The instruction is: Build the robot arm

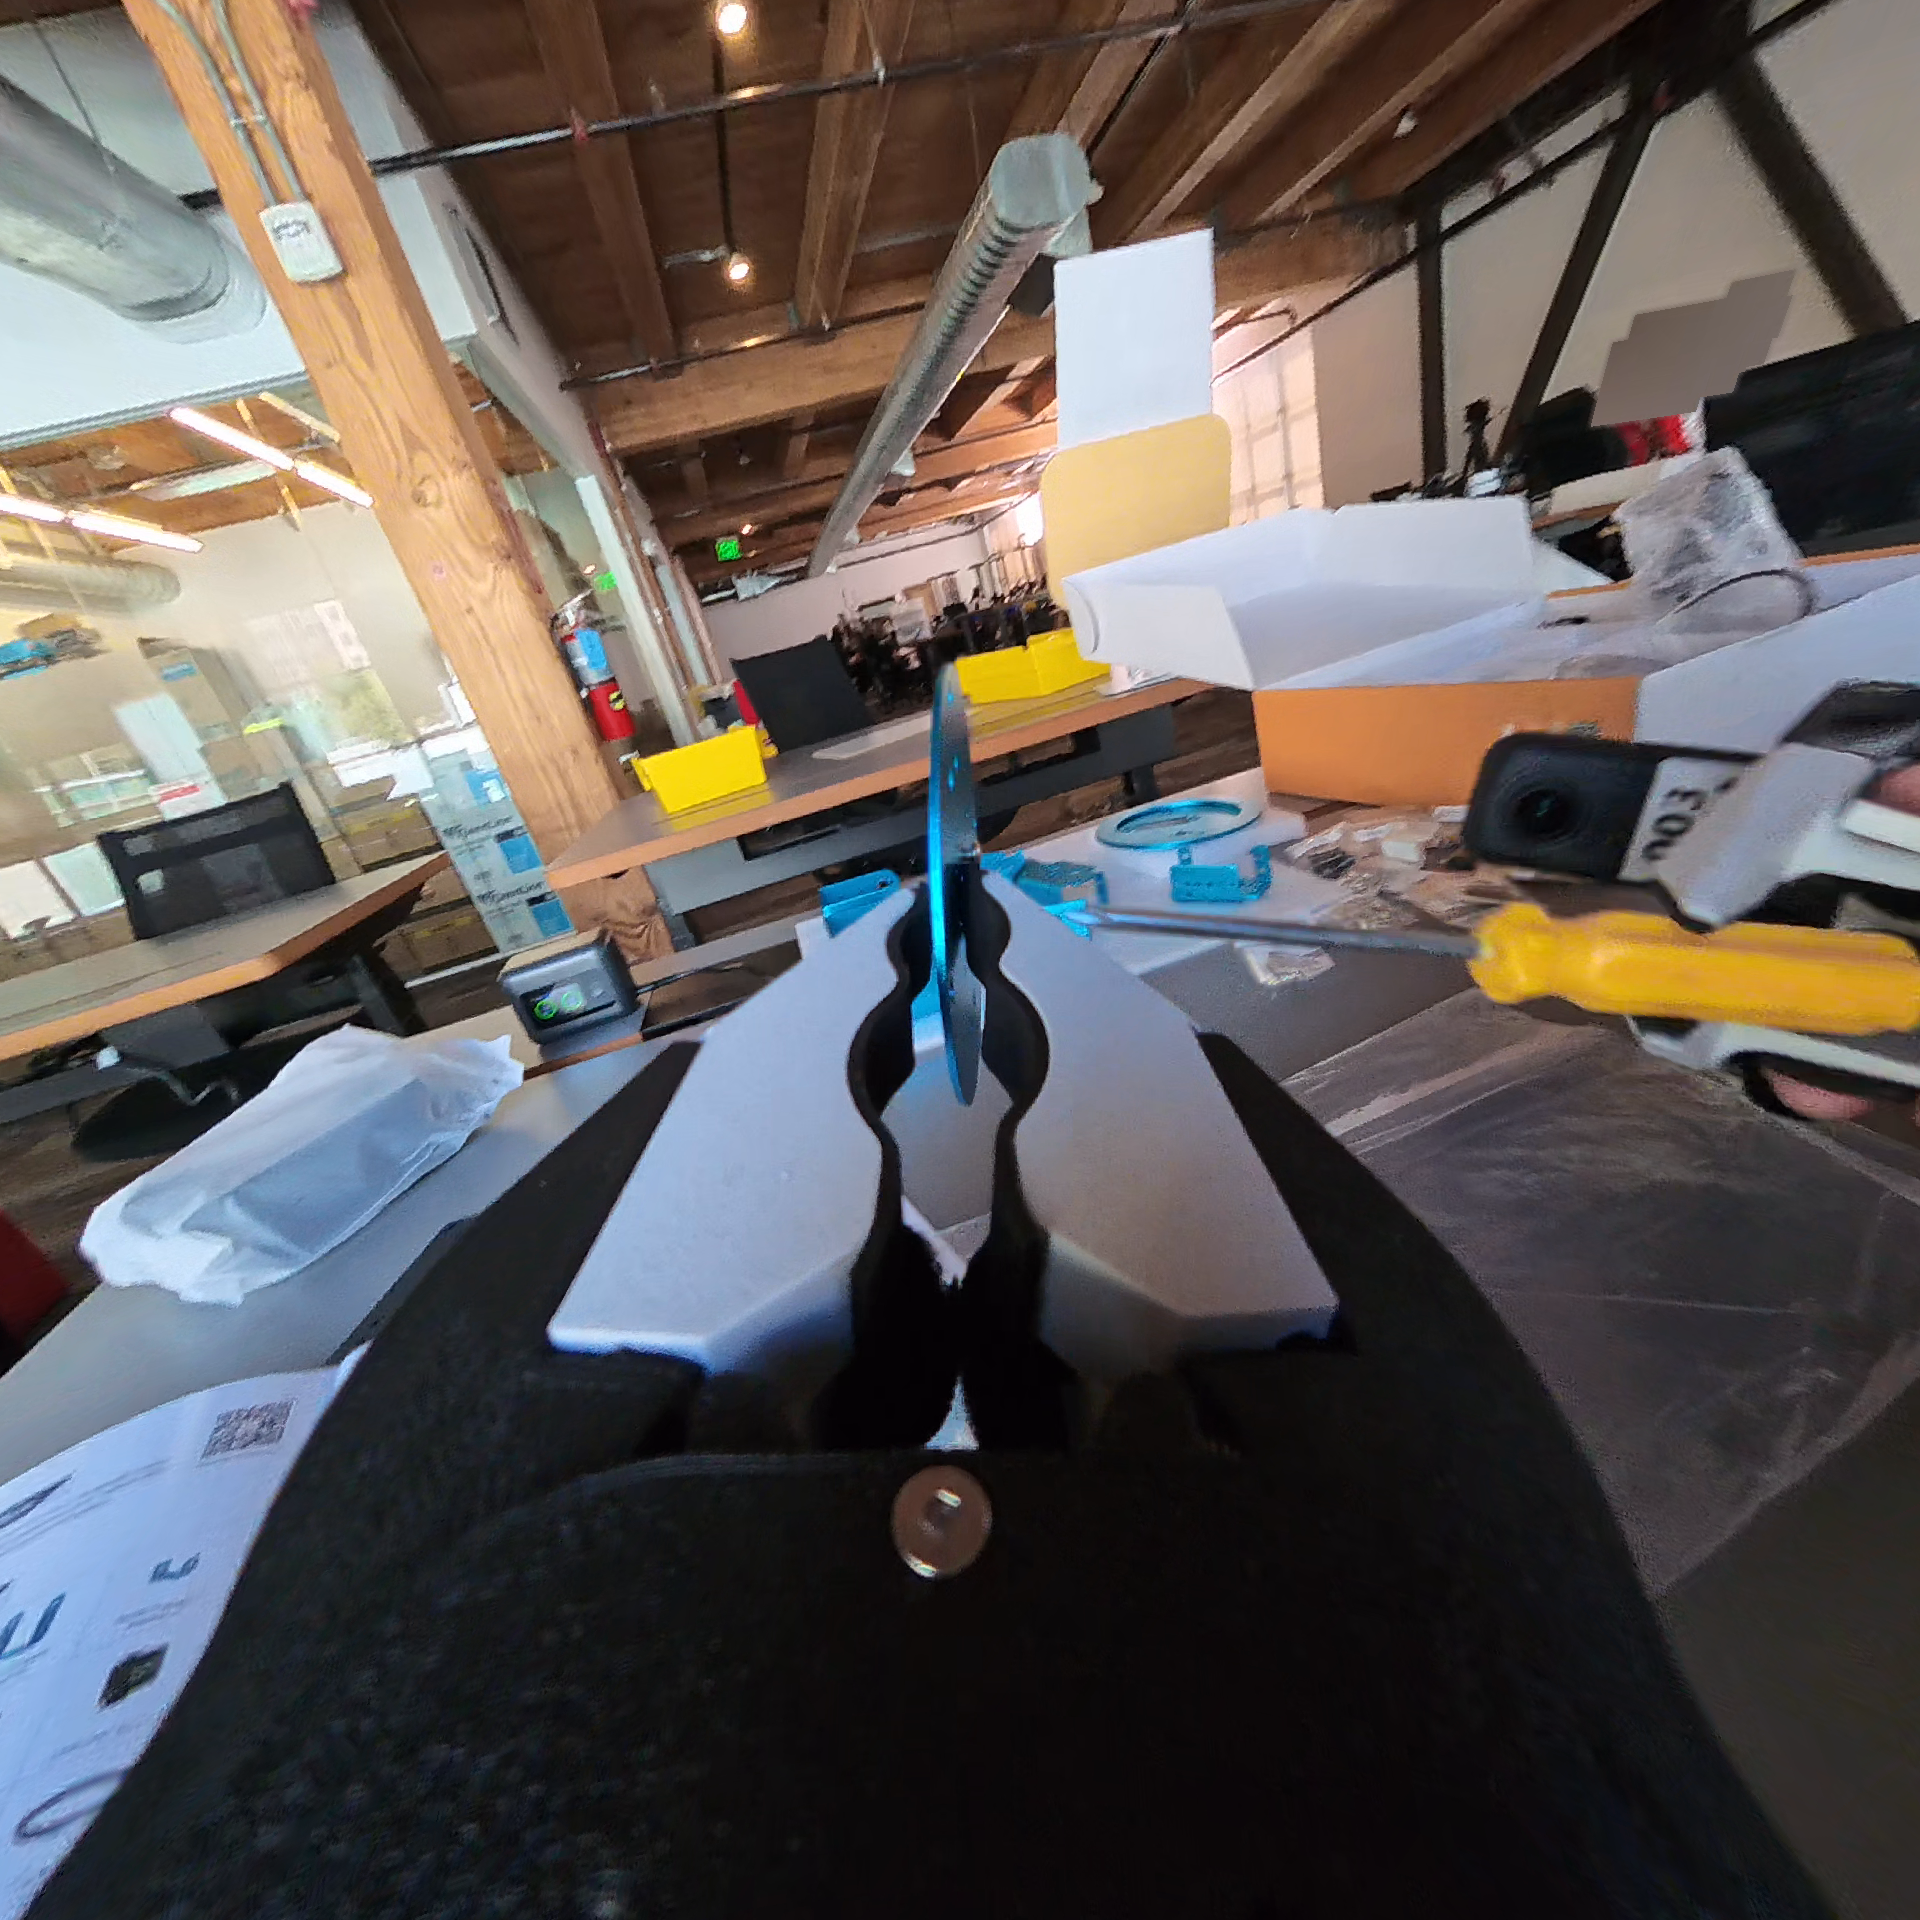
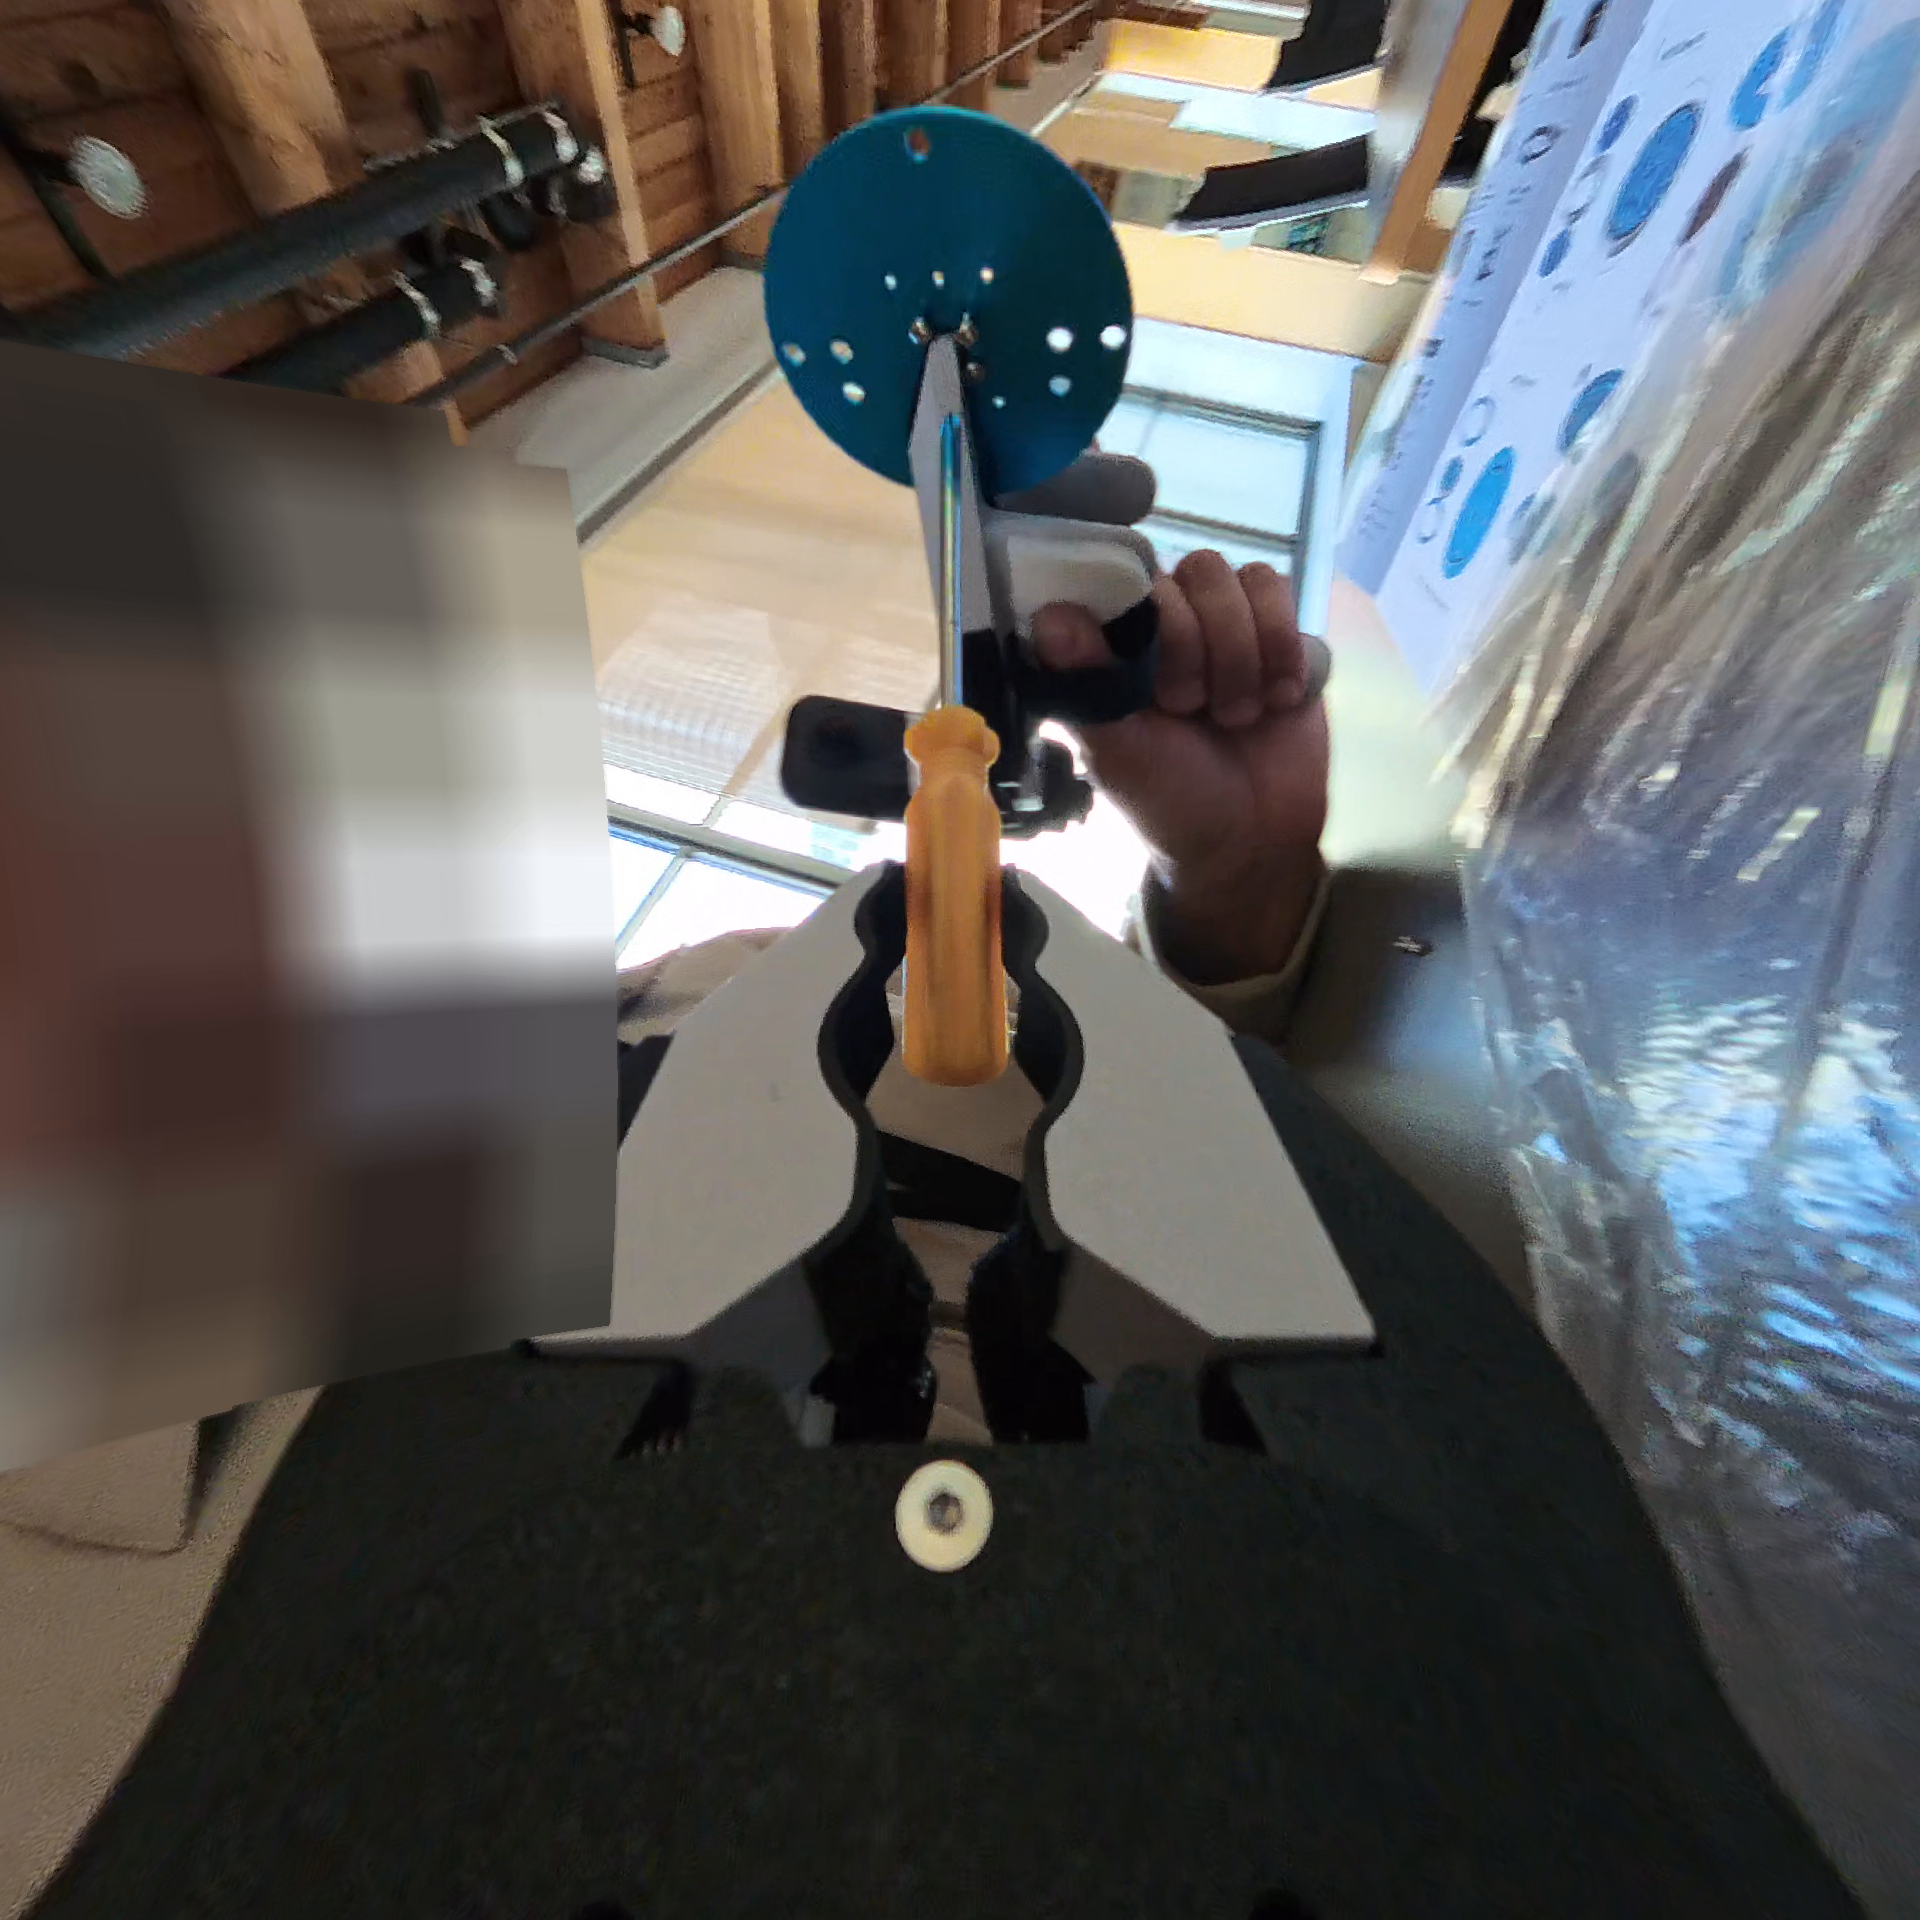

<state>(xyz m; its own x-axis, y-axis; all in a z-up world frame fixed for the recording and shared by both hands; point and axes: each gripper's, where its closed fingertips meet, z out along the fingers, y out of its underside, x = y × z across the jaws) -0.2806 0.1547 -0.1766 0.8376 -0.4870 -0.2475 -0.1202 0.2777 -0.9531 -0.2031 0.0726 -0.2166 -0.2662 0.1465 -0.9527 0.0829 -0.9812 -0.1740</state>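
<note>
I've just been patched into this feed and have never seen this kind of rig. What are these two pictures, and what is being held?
No robot arm here: a person holds a two-finger tool in each hand, and a wide-angle camera on each looks forward along its fingers.

The left wrist view shows the left tool shut on a blue perforated disc, seen edge-on. The right tool comes in from the right.

The right wrist view shows the right tool shut on a yellow-handled screwdriver, its tip at the middle of the disc. The person's hand grips the left tool behind it.

On the table lie small blue metal brackets, a blue ring and an open orange box.
</note>
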